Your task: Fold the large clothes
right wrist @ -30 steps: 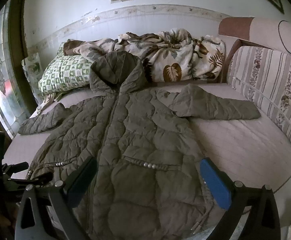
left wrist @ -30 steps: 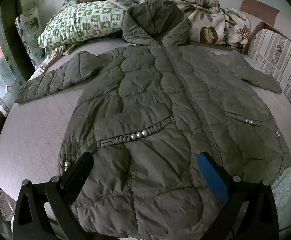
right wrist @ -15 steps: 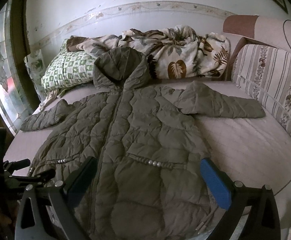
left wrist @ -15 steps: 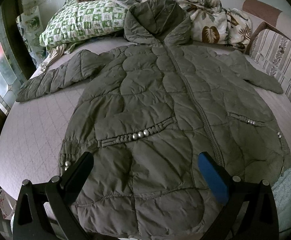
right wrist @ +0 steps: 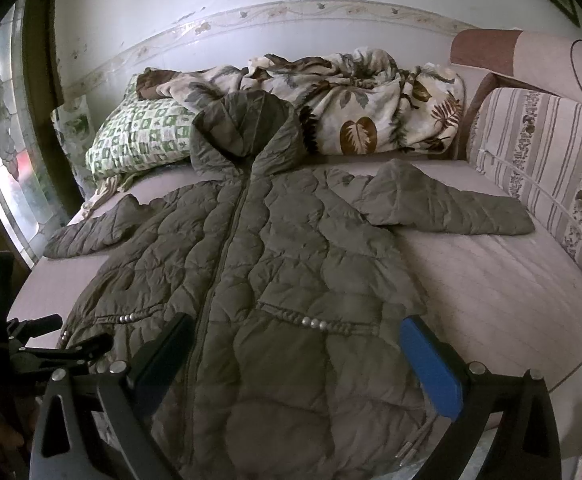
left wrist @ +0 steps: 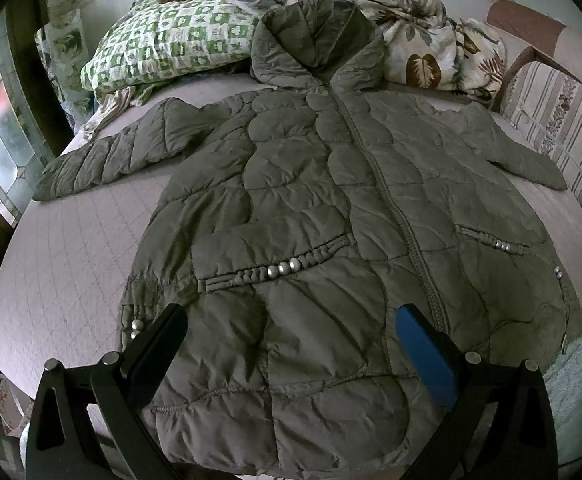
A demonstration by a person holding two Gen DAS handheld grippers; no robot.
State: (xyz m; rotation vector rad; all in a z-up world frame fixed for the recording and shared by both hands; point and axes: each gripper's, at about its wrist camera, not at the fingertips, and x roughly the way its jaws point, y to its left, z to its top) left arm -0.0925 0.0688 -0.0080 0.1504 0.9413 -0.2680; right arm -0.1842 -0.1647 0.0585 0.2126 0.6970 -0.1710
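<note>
Overhead, both tongs, left [left wrist: 291, 354] and right [right wrist: 297, 354], gape empty above the unlabelled coat [left wrist: 331, 220].

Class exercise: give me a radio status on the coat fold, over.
Left tongs open, right tongs open, both empty above hem. Quilted coat flat on bed, zipped, sleeves spread, unfolded. Hood against leaf-print blanket.

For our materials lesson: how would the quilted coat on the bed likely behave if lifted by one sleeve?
The coat looks puffy and soft, so it would probably droop. Spread wide with its sleeve outstretched, it likely trails and drags. The sheeny fabric may slip.
</note>
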